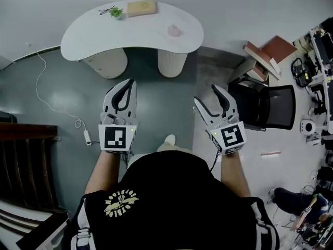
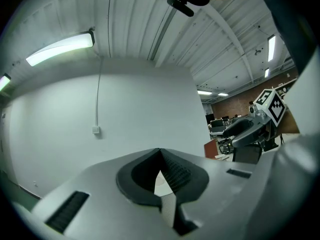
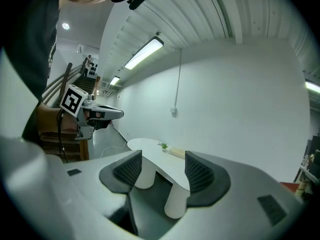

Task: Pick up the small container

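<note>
White and kidney-shaped, the table [image 1: 93, 40] fills the top of our head view. The small container [image 1: 175, 30], pale pink, sits on its right part, near the front edge. Further back stand a little green plant [image 1: 115, 12] and, just beside it, a tan block [image 1: 141, 8]. We hold both tools over the grey floor, well apart from the table. The left gripper [image 1: 129, 83] and the right gripper [image 1: 206, 95] point towards the table, side by side. A black chair [image 1: 270, 107] stands to the right, and a white cable [image 1: 41, 85] trails across the floor on the left.

In the left gripper view, we see the jaws clenched, their tips meeting with nothing between them. They point at a bare white wall [image 2: 140, 114] under a long ceiling lamp [image 2: 60, 46]. The other tool shows at the right edge.

In the right gripper view, the jaws stand apart and hold nothing. The table shows in the gap between them, far off, with the plant and block on it. We cannot make out the container here.
</note>
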